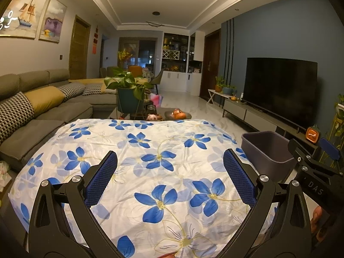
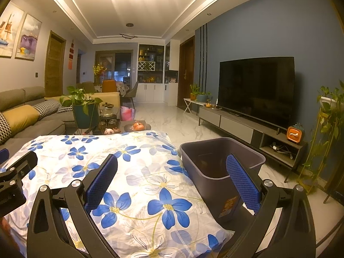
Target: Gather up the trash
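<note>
Left wrist view: the left gripper [image 1: 169,172] hangs with its blue-padded fingers spread wide apart, nothing between them, above a white cloth with blue flowers [image 1: 150,172] that covers the surface below. No trash shows on the cloth. To its right, off the cloth's edge, stands a dark grey bin [image 1: 266,150]; what it holds cannot be told from here. Further right is the right gripper [image 1: 318,161] seen from the side, a fingertip of the person's hand [image 1: 317,214] under it. Beyond the cloth are a fruit plate [image 1: 178,115], a potted plant [image 1: 129,88], a grey sofa [image 1: 43,111] to the left and a television [image 1: 281,90] on the blue wall to the right.

The right wrist view shows the right gripper [image 2: 172,178] also wide apart and empty, its right finger over the bin [image 2: 221,165], which stands just beside the cloth [image 2: 129,182]. This view looks into the bin, whose bottom is dim, and shows a label on its near wall. The left gripper's body [image 2: 15,178] sits at the left edge.
</note>
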### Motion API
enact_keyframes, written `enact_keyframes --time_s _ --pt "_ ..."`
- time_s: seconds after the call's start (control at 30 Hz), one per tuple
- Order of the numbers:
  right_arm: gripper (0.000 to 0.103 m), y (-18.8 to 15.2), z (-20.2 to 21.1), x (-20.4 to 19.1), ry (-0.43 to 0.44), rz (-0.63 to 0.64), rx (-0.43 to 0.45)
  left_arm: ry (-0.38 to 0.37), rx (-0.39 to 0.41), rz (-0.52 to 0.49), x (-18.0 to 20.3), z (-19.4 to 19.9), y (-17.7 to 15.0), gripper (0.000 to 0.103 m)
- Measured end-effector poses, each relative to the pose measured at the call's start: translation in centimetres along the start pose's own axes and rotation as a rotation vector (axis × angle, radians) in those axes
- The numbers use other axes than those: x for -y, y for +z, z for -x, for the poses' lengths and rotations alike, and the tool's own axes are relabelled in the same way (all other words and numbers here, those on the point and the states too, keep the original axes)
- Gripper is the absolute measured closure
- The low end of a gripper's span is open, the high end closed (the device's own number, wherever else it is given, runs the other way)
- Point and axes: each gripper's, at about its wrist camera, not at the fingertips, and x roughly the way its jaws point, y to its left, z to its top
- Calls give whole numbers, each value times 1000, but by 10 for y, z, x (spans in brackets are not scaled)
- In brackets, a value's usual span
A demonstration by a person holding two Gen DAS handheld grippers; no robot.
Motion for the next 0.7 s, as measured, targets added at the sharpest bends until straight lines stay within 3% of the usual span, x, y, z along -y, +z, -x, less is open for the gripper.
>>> enact_keyframes --time_s 0.7 --pt "6 1 -1 0 1 -2 1 7 -4 5 -2 -2 -1 6"
